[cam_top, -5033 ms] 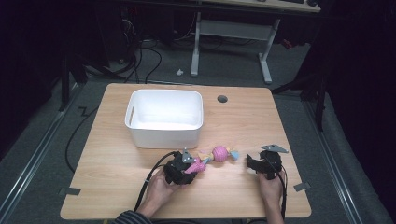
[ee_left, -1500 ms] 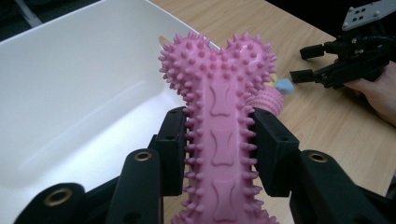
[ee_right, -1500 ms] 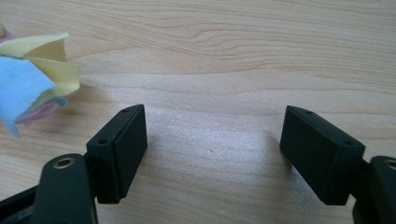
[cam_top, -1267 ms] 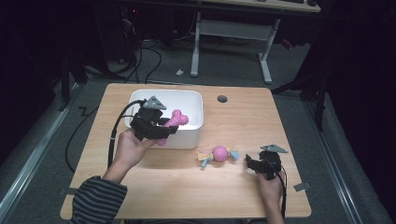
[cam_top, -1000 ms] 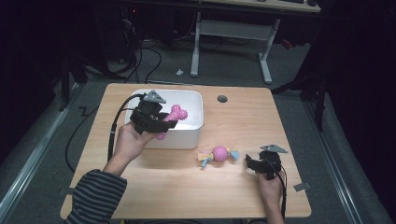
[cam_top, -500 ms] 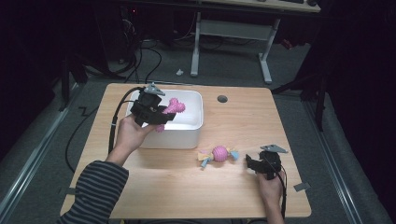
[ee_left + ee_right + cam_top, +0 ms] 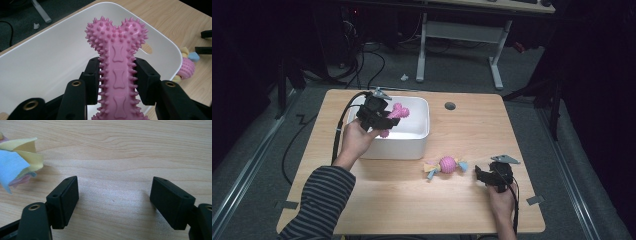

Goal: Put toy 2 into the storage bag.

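Your left gripper [image 7: 117,72] has its 2 black pads [image 7: 91,80] clamped on the shaft of the pink spiked bone toy [image 7: 117,50], with the knobbed end sticking out over the white bin [image 7: 37,67]. From the high view, the bone [image 7: 393,114] hangs above the bin's left half, clear of the rim [image 7: 428,125].

You look to be at the drop step: the toy is over the bin but not yet let go. Next, lower it a little so it clears the wall, then spread the pads and let it fall. What shows of the bin's inside is bare.

Your right gripper [image 7: 113,197] rests on the wooden table [image 7: 532,130], jaws apart with nothing between them. The pink ball toy with cloth tails [image 7: 446,165] lies just beside it, likely your next pick.
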Action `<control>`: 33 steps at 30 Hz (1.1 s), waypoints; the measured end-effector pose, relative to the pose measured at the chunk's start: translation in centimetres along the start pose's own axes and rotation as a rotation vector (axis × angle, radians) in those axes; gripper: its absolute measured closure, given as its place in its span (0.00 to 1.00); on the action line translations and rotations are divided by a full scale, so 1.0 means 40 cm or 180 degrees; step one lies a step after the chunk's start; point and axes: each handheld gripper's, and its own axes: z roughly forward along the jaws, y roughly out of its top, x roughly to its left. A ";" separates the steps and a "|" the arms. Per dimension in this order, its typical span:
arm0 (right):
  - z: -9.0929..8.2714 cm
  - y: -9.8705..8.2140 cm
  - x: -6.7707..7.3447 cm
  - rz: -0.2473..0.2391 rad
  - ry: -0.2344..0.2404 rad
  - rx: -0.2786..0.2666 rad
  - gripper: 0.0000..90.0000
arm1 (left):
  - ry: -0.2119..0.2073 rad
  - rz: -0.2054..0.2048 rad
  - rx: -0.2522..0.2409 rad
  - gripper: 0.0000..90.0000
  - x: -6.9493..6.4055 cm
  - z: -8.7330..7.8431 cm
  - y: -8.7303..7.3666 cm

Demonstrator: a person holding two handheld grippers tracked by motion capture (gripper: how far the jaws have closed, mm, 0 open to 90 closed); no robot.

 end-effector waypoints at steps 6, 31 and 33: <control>0.000 0.000 0.000 -0.0002 0.0003 0.0002 0.26 | 0.0029 -0.0025 0.0039 0.65 0.009 0.018 -0.003; 0.000 0.000 0.000 0.0004 0.0003 0.0004 0.26 | 0.0090 -0.0095 0.0187 0.65 0.033 0.068 -0.023; 0.000 0.000 0.000 0.0005 0.0002 0.0004 0.26 | 0.0098 -0.0087 0.0189 0.65 0.032 0.069 -0.023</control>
